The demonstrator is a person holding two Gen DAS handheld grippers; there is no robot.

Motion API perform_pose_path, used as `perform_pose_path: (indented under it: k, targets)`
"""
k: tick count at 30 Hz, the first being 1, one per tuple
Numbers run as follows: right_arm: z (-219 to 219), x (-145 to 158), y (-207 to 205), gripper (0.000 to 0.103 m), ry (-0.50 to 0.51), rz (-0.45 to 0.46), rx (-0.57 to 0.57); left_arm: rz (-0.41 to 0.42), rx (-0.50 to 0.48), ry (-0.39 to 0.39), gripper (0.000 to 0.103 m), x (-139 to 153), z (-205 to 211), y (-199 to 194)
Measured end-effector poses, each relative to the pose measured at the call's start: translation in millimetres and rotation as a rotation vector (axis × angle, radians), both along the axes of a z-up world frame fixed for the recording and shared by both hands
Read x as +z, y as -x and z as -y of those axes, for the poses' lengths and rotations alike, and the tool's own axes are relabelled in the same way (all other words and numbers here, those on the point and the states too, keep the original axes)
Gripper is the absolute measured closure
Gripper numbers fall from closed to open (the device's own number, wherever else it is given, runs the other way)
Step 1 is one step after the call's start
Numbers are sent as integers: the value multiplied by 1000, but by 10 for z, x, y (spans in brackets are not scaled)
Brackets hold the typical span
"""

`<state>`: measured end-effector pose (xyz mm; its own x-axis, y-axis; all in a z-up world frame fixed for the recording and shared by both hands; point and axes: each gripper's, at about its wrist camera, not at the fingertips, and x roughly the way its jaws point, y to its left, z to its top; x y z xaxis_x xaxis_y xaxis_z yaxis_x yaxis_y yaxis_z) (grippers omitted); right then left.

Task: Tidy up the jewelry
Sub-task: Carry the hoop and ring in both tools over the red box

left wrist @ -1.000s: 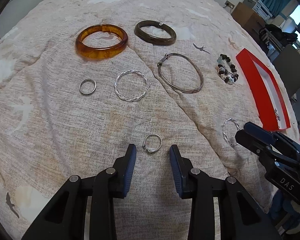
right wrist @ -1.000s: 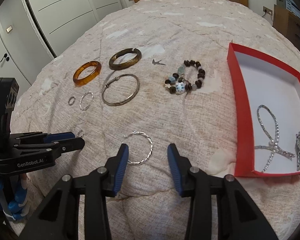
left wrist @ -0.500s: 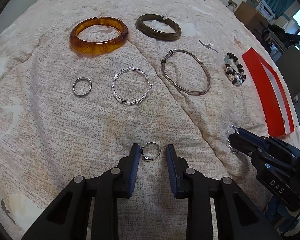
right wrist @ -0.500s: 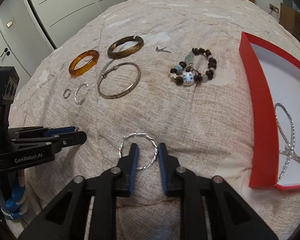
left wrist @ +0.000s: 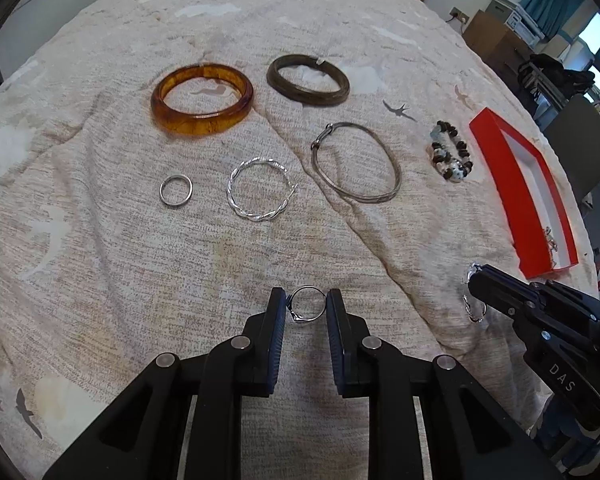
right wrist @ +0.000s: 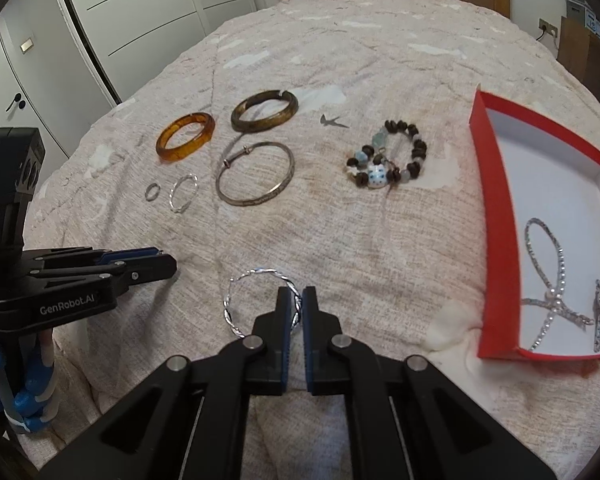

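Both tongs pinch — left (left wrist: 305,305) a ring (left wrist: 307,306), right (right wrist: 299,303) a twisted hoop (right wrist: 256,300).

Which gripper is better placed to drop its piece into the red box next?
Right. The right gripper is shut on the twisted silver hoop, and the red box lies just to its right. The left gripper has just been closing around a small ring and sits farther from the box.

Three bangles (left wrist: 202,98); two rings (left wrist: 175,191).
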<state>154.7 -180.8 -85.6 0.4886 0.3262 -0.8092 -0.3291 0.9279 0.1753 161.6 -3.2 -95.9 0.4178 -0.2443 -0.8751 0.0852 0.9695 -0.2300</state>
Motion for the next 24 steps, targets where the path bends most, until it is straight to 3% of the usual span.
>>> perform_pose_path:
  k: [10,24]
  targets:
    - [175,350,210,98,-2,74,-37,70,-28,35,83,357,157,131]
    - [1031,926,364,98,-58,162,-204,160,-138,97,83,1038,869,163]
